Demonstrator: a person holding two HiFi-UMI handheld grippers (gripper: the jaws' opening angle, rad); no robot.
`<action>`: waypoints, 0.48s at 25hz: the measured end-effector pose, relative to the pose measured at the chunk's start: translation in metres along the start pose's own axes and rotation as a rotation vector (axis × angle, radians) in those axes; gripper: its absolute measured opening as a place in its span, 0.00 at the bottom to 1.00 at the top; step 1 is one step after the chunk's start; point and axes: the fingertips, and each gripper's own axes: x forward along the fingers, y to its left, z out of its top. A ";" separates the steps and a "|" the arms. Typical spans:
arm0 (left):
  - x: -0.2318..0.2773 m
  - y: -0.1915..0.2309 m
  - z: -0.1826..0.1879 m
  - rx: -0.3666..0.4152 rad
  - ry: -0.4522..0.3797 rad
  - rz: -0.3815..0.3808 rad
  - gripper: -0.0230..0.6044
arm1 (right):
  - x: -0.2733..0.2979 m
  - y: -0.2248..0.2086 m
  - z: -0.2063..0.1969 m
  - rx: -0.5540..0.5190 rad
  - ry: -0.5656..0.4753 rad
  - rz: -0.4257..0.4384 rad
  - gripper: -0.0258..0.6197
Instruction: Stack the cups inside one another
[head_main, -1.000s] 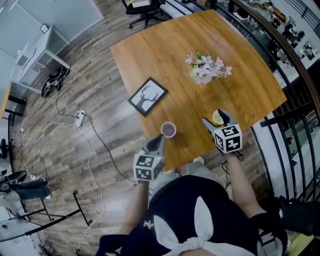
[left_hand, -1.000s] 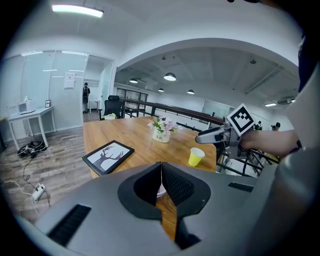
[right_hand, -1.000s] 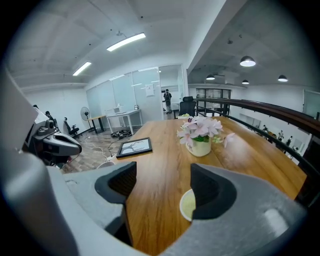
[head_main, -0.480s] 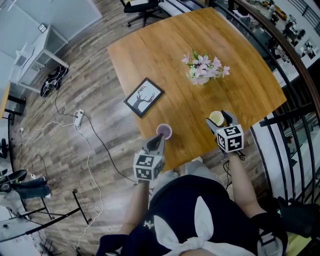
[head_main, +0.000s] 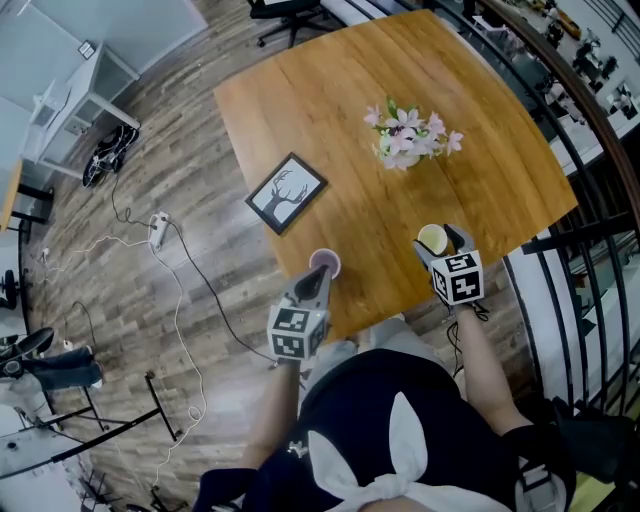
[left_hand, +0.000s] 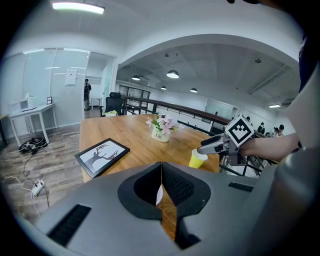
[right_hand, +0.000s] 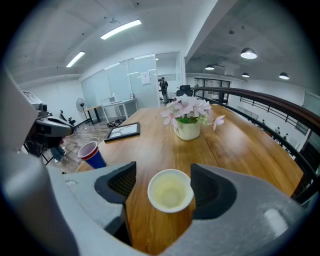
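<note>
Left gripper (head_main: 318, 276): my jaws are closed down to a slit, with a thin pale sliver pinched between them. It is the wall of the blue cup (right_hand: 93, 154), gripped at its near rim. This cup is blue outside and pinkish red inside, with a pale rim and an open mouth facing up. It sits at the near edge of the table (head_main: 480, 170). I cannot tell whether its base rests on the wood.

Right gripper (right_hand: 170, 189): my jaws are spread wide, 1 on each side of the yellow cup (left_hand: 198, 159), with a narrow gap showing at each side of the rim. The cup is yellow outside with a pale yellow inside and a white rim. It is empty and stands upright on the table near the near edge.

The 2 cups are well apart and not nested. Flowers (head_main: 410, 135) in a white pot stand beyond the yellow cup. A black frame (head_main: 288, 192) lies flat beyond the blue cup.
</note>
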 end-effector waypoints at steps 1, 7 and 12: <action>0.001 0.000 0.000 -0.001 0.001 0.001 0.07 | 0.002 -0.001 -0.002 -0.005 0.009 0.000 0.56; 0.008 -0.001 0.001 -0.008 0.008 0.010 0.07 | 0.012 -0.006 -0.015 -0.055 0.062 0.000 0.56; 0.012 -0.001 0.000 -0.012 0.012 0.014 0.07 | 0.020 -0.009 -0.026 -0.065 0.094 0.001 0.56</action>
